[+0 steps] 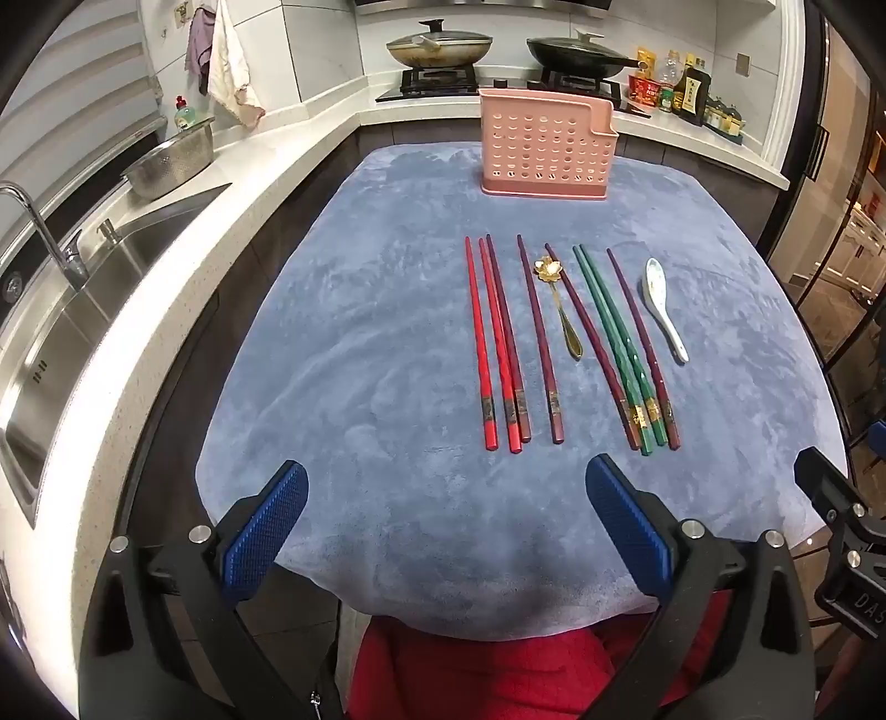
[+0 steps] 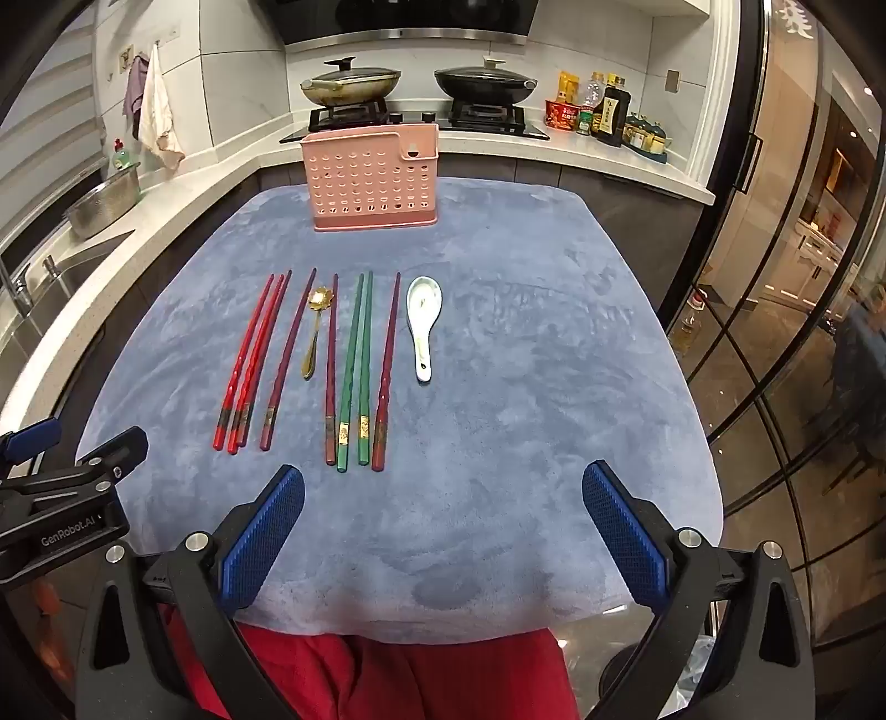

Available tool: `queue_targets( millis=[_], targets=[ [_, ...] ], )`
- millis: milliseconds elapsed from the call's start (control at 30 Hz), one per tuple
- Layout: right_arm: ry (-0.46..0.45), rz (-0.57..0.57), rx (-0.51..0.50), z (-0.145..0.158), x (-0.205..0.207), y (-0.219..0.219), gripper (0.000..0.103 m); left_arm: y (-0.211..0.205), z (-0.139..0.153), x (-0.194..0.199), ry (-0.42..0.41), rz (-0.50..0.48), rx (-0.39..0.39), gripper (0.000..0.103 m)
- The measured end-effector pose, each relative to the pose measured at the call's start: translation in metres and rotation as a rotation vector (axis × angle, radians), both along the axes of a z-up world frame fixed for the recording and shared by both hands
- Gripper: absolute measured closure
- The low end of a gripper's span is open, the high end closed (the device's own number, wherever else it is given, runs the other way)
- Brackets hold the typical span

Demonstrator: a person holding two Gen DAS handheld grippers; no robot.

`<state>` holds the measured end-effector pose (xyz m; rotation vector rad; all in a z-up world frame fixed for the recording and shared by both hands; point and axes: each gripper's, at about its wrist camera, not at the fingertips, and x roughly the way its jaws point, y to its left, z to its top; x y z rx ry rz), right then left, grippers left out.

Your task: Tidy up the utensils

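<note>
Several chopsticks lie side by side on a blue cloth: red ones (image 1: pixel 480 343) (image 2: pixel 243 365) at the left, dark maroon ones (image 1: pixel 538 338) (image 2: pixel 287 360) and a green pair (image 1: pixel 612 343) (image 2: pixel 357 365). A gold flower spoon (image 1: pixel 559 310) (image 2: pixel 313 327) lies among them. A white ceramic spoon (image 1: pixel 662 307) (image 2: pixel 423 321) lies at the right. A pink perforated utensil holder (image 1: pixel 545 147) (image 2: pixel 370 177) stands at the far edge. My left gripper (image 1: pixel 446 482) and right gripper (image 2: pixel 443 487) are open and empty, held near the cloth's front edge, short of the utensils.
The blue cloth (image 1: pixel 360 332) (image 2: pixel 554 360) covers a table. A steel sink (image 1: pixel 66 310) and colander (image 1: pixel 171 160) are on the left counter. Two lidded woks (image 1: pixel 440 47) (image 2: pixel 482 83) sit on the stove behind. Bottles (image 2: pixel 603 111) stand at the back right. Glass doors (image 2: pixel 786 332) are at the right.
</note>
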<state>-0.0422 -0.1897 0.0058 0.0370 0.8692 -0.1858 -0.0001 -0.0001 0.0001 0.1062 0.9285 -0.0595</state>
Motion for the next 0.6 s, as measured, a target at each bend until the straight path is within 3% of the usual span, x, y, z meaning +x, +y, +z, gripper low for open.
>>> queue_targets(
  millis=[600],
  targets=[
    [-0.003, 0.001, -0.004, 0.0003, 0.0016, 0.0005, 0.007, 0.0006, 0.0001, 0.0000, 0.002, 0.005, -0.003, 0.007]
  ],
)
